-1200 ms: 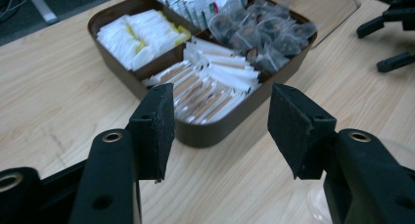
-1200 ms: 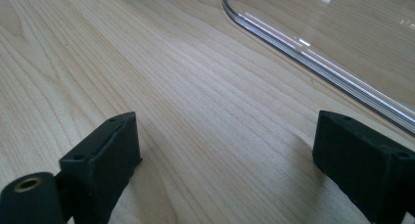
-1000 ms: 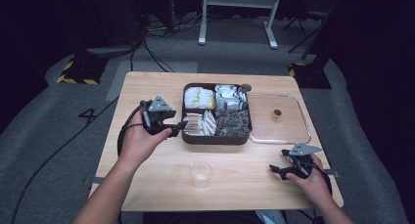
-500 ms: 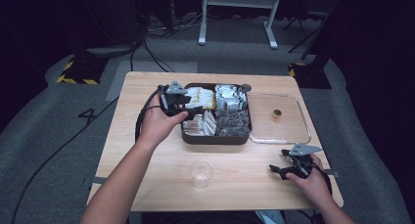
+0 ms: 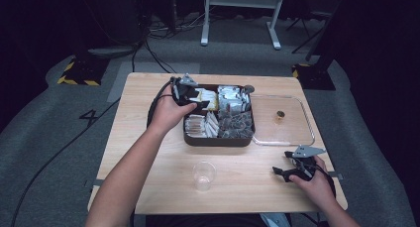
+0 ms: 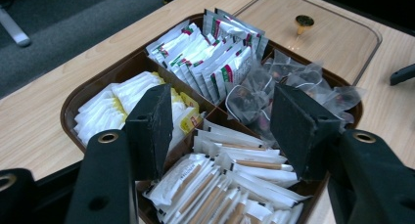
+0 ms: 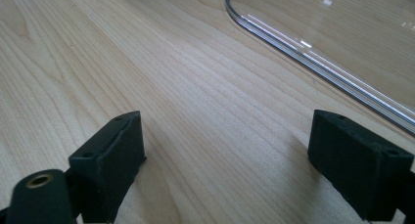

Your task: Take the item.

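A brown tray (image 5: pixel 218 141) with several compartments of sachets stands at the table's back middle. My left gripper (image 5: pixel 200 102) hovers over its back left corner, and its jaws are open with nothing between them. In the left gripper view, my left gripper (image 6: pixel 222 106) looks down past the tray rim (image 6: pixel 73 111) on white-and-yellow packets (image 6: pixel 112 101), red-and-green sachets (image 6: pixel 210 53), clear-wrapped dark tea bags (image 6: pixel 288 82) and long white packets (image 6: pixel 225 185). My right gripper (image 5: pixel 282 163) rests at the front right, open (image 7: pixel 227 136) over bare wood.
A clear lid (image 5: pixel 292 133) with a small dark knob (image 5: pixel 280 115) lies flat to the right of the tray; its edge (image 7: pixel 318 62) runs just beyond my right gripper. A clear plastic cup (image 5: pixel 204 175) stands in front of the tray. Cables trail off the table's left.
My left hand has carried its gripper to the right, from beside the tray's left side to over the tray's back left compartments. The right gripper has stayed put.
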